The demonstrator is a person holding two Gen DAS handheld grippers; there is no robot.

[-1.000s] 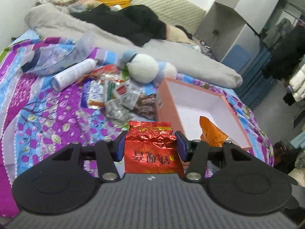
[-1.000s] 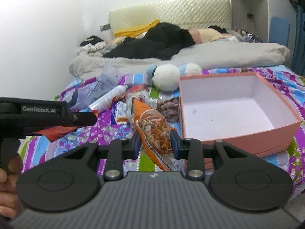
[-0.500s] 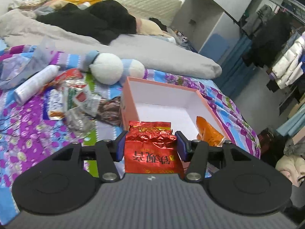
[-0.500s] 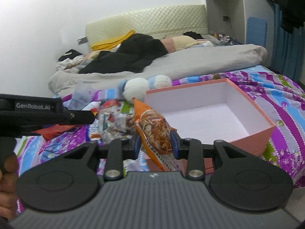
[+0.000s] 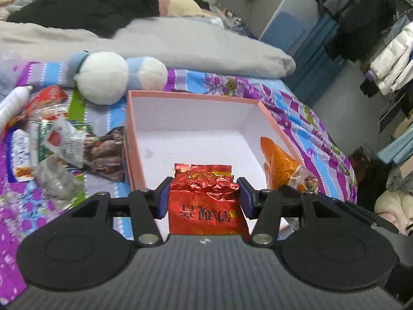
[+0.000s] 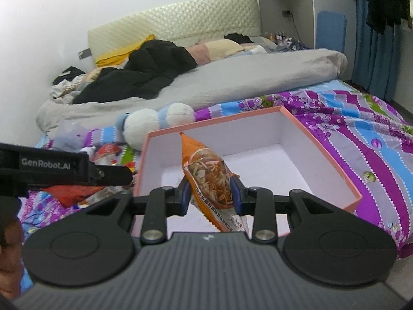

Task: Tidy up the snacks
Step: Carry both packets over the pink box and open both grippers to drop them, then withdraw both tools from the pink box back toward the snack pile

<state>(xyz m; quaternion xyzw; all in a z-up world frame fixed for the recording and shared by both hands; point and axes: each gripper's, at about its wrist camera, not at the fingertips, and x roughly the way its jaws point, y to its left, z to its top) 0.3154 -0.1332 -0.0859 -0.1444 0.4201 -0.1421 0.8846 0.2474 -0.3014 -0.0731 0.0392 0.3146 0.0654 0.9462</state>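
Observation:
My left gripper [image 5: 203,198] is shut on a red foil snack packet [image 5: 205,201] and holds it over the near edge of the open pink box [image 5: 196,97]. My right gripper [image 6: 210,193] is shut on an orange snack bag [image 6: 209,178] over the same pink box [image 6: 333,165], whose white inside has nothing lying in it. The orange bag [image 5: 278,162] also shows at the right in the left wrist view. The left gripper's body and red packet [image 6: 69,193] show at the left of the right wrist view.
A pile of loose snack packets [image 5: 62,142] lies left of the box on the purple flowered bedspread [image 6: 361,139]. A white and blue plush toy [image 5: 108,77] lies behind them, a white bottle [image 5: 13,103] at far left. A grey duvet [image 6: 232,82] crosses the bed.
Both grippers have moved right and forward with their packets, from beside the snack pile to over the pink box. The box now fills the middle of both views.

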